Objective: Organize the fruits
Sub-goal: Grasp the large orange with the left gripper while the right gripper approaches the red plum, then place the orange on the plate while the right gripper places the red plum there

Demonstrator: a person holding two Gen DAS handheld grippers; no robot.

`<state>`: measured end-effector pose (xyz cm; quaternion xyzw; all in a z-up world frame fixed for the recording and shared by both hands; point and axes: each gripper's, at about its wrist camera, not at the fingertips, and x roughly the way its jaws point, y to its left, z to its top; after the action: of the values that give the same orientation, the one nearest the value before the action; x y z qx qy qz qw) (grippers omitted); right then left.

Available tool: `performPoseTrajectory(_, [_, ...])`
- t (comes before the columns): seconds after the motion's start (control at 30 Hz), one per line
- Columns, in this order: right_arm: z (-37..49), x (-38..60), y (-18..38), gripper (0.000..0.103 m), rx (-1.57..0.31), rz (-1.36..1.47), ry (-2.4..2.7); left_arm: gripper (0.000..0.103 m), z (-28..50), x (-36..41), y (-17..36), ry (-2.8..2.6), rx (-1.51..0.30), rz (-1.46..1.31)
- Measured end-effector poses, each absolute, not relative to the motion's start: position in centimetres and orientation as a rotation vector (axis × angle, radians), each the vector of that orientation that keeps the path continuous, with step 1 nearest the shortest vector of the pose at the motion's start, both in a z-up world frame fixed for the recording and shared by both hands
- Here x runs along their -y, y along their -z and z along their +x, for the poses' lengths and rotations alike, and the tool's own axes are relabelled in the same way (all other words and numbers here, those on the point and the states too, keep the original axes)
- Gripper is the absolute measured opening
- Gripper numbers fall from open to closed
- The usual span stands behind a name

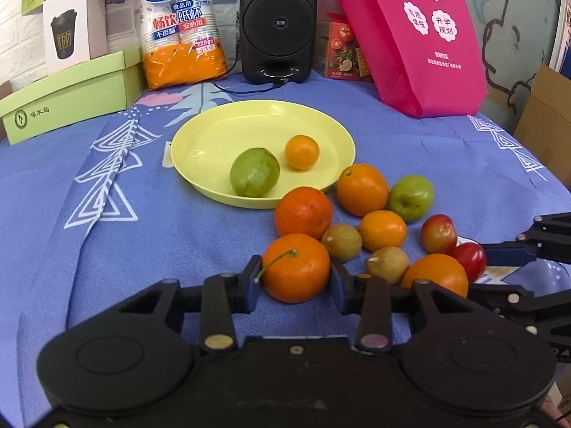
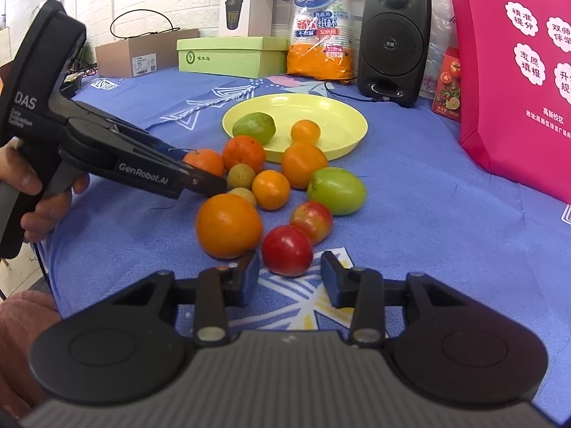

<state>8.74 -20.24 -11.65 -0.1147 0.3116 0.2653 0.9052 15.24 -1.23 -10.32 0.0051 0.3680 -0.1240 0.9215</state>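
Note:
A yellow plate on the blue cloth holds a green fruit and a small orange. Several oranges, brown longans, a green apple and red fruits lie in a pile in front of the plate. My left gripper stands open around a stemmed orange, its pads beside it. My right gripper is open, its fingers either side of a red fruit that lies on the cloth. The plate and the left gripper's fingers also show in the right wrist view.
At the back stand a black speaker, a pack of paper cups, a green box, a white cup box and a pink bag. A cardboard box sits far left.

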Motion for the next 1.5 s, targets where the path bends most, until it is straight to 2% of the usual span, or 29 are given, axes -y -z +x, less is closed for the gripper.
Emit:
performPoseTrajectory(0.63, [7.7, 20.3, 11.0, 0.030, -0.629, -0.242, -0.542, 0.038, 12.4, 0.7, 8.7, 0.266, -0.729, 0.021])
performPoseTrajectory(0.97, [6.7, 20.4, 8.2, 0.030, -0.557, -0.259, -0.565, 0.038, 11.2, -0.1, 6.3, 0.261, -0.676, 0.019])
performPoseTrajectory(1.3, [11.9, 17.6, 5.6, 0.030, -0.489, -0.314, -0.588, 0.038, 16.3, -2.0, 4.2, 0.203, -0.632, 0.021])
performPoseTrajectory(1.5, [16.8, 15.3, 5.7, 0.030, -0.493, -0.340, -0.588, 0.038, 22.1, -2.8, 5.2, 0.164, -0.668, 0.021])
